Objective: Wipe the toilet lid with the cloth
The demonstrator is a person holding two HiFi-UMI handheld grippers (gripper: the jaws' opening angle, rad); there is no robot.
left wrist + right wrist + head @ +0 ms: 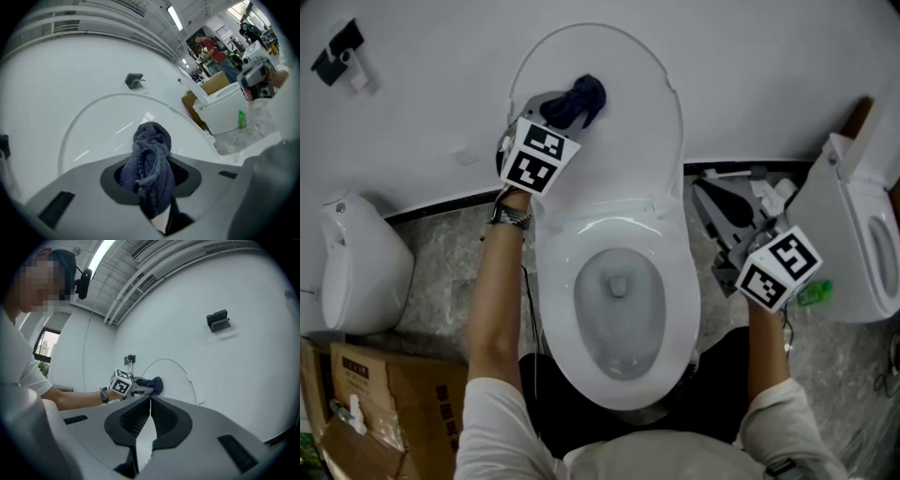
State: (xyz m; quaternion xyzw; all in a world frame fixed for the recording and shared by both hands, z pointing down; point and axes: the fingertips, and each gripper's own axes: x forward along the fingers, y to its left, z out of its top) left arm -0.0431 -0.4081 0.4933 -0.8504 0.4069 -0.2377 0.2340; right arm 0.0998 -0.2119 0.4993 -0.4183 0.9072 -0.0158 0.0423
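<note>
Item one: we hold the left gripper (151,161), its jaws clamped on the dark blue cloth (149,140), which bunches out ahead of the tips. Directly beyond the cloth stands the raised white toilet lid (93,126), backed by the wall (70,65). Item two: our right gripper (149,401), jaws pressed together with nothing between them, the cloth far ahead of it.

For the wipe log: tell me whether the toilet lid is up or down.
Up. The lid stands raised at the wall, the bowl lies open below it, and the cloth is at its inner face.
</note>
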